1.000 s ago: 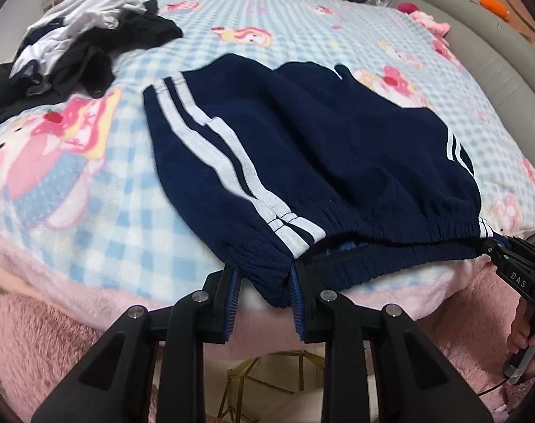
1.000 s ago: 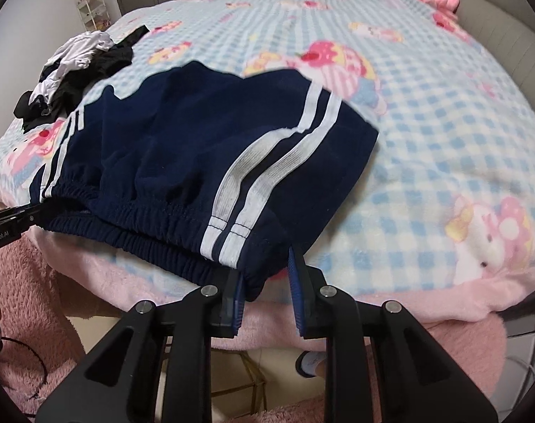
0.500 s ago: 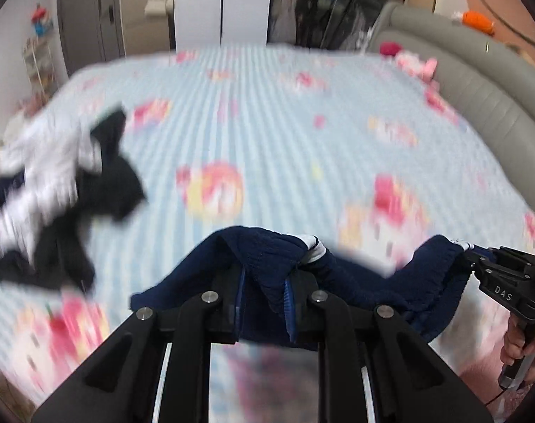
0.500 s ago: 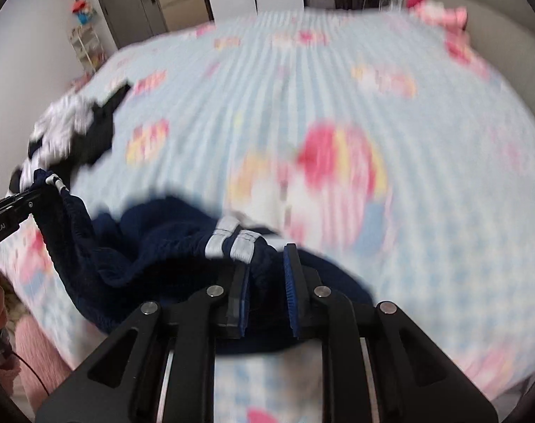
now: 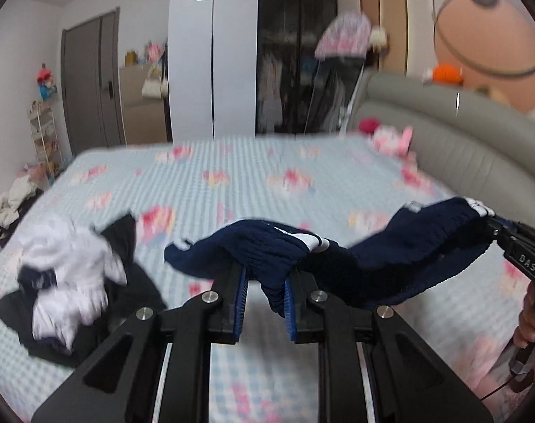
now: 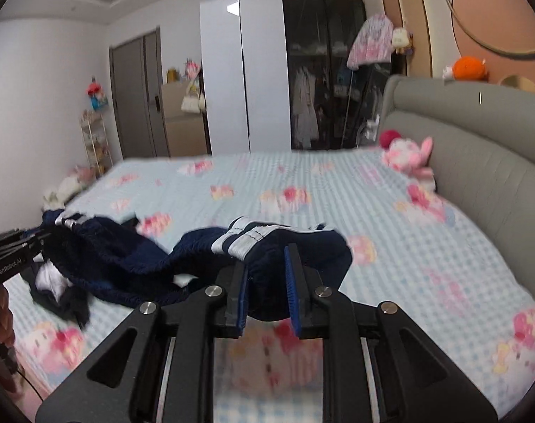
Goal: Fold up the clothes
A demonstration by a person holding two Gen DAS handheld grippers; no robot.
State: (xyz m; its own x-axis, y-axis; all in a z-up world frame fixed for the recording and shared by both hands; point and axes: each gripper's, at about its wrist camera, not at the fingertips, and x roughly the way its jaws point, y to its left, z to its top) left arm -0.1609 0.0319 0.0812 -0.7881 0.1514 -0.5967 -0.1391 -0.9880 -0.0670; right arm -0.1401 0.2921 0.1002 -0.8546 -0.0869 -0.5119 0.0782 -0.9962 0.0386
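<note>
A wide bed (image 6: 390, 232) fills both views, covered in a soft fleecy blanket of pale blue check with pink cartoon prints; a padded grey headboard (image 6: 478, 141) curves along its right side. Behind it stand a glossy white wardrobe (image 6: 244, 70) and a dark glass-fronted one hung with clothes. On the bed's left side lies a rumpled heap of black and white clothes (image 5: 77, 282), blurred. Held up off the blanket between the two tools sags a pair of navy shorts (image 5: 390, 264), thick knit-looking cloth with white side stripes and a gathered elastic waistband. The left tongs (image 5: 263, 294) are clenched on one bunched end of the waistband, the right tongs (image 6: 265, 289) on the other striped end. A pink plush toy (image 6: 408, 155) rests against the headboard.
</note>
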